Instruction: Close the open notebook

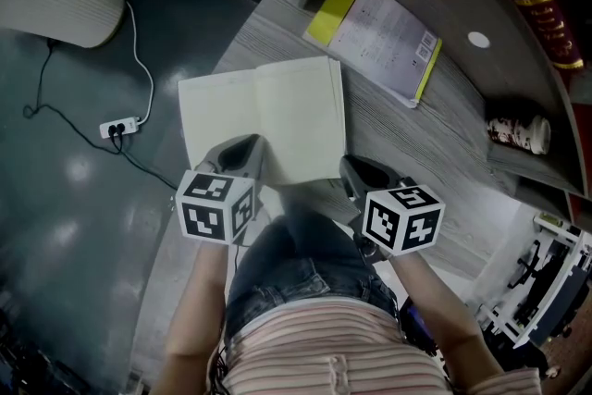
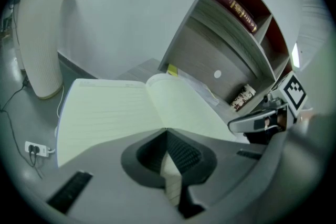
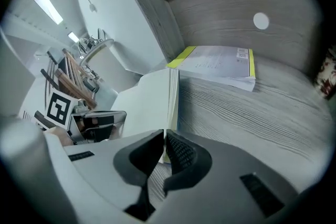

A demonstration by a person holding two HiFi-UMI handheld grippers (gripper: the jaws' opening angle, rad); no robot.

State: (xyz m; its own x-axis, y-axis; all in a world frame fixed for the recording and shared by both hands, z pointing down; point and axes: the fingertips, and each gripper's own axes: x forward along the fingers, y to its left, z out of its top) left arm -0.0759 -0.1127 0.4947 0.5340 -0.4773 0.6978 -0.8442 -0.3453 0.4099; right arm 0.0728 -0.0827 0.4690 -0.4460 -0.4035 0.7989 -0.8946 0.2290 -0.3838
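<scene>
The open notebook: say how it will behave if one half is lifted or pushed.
The notebook lies flat, pages thin, so a lifted half will probably flop and fan. Its page block looks thick in the right gripper view, so it is likely fairly heavy. Pushed on the smooth desk, it may slide rather than hinge.

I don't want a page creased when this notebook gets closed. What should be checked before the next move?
1. Notebook lies open and flat, no page curled up: ok.
2. Left gripper at the near edge, jaws together: whether it pinches a page, cannot tell.
3. Right gripper at the near right corner, jaws together: whether it holds the cover, cannot tell.
4. Yellow-edged booklet lies apart from the notebook, out of the cover's swing: ok.
</scene>
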